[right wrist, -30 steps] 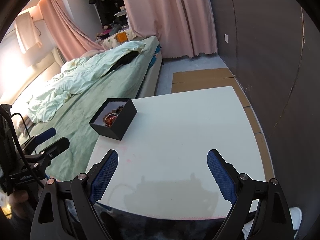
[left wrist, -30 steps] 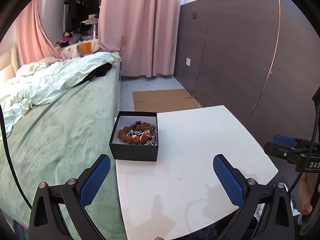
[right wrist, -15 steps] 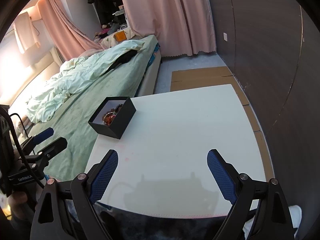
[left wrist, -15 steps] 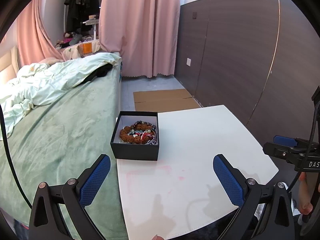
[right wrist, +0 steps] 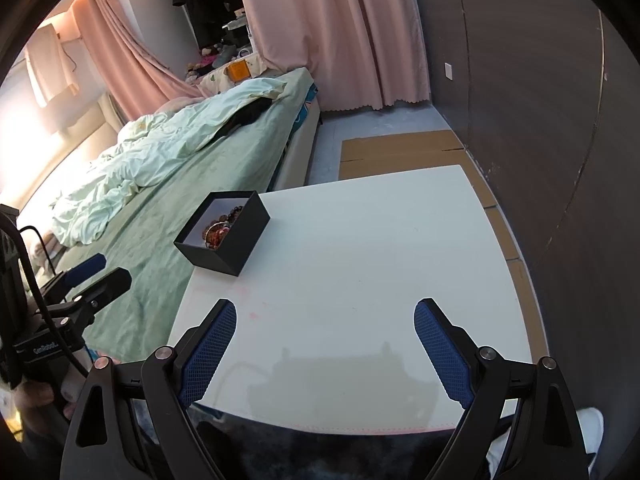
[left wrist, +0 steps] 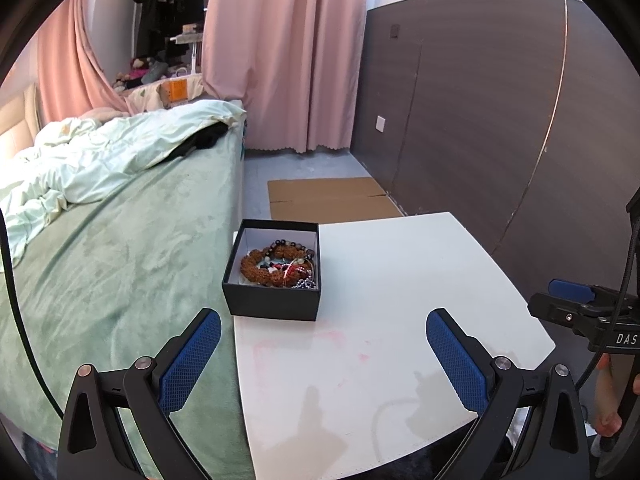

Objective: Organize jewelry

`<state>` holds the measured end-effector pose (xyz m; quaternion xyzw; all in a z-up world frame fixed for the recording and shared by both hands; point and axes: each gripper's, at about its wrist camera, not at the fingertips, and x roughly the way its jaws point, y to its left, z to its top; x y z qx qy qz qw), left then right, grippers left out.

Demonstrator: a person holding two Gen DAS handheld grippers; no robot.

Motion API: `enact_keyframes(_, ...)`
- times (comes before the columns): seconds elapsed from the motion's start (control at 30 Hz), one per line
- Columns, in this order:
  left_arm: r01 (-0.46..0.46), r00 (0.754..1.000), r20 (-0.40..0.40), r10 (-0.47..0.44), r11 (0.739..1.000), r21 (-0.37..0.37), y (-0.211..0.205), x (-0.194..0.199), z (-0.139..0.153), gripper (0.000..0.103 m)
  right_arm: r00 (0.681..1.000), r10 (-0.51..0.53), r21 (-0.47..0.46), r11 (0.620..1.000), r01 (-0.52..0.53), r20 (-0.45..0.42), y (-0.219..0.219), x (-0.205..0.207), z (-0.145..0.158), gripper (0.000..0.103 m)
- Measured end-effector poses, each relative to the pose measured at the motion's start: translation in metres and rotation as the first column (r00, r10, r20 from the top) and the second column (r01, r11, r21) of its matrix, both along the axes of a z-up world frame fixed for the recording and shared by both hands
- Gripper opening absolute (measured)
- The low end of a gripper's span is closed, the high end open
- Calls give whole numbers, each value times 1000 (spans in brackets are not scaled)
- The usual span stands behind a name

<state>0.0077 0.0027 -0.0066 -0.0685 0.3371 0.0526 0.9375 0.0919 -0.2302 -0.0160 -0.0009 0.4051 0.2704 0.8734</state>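
Little has shifted over the past second: from the left wrist view the black box [left wrist: 272,280] sits a touch further right in frame and slightly nearer, while the right wrist view has barely drifted. Open-topped, with a pale lining, the box holds a tangle of jewelry [left wrist: 278,266]: a chunky brown beaded bracelet, a strand of darker beads, red pieces and a small silvery chain, all heaped together inside. It stands at the left edge of the white table [left wrist: 400,320], hard against the green bed [left wrist: 120,260], with faint pink smudges on the tabletop just in front of it. Nearer the camera, the left gripper [left wrist: 320,360] hangs above the table's near left corner, its blue-padded fingers [left wrist: 188,360] spread wide with nothing between them, well short of the box. To the right, the right gripper [right wrist: 324,352] hovers over the table's near edge, equally wide apart and empty, touching nothing. Flattened cardboard [left wrist: 328,198] lies on the floor beyond the table, before pink curtains [left wrist: 280,60].
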Motion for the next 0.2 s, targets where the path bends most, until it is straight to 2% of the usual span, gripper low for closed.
enact_keyframes(0.2, -8, 1000, 8, 8, 1000, 10, -1, 0, 2, 102, 1000, 2, -1, 1000, -2, -2, 1, 2, 0, 91)
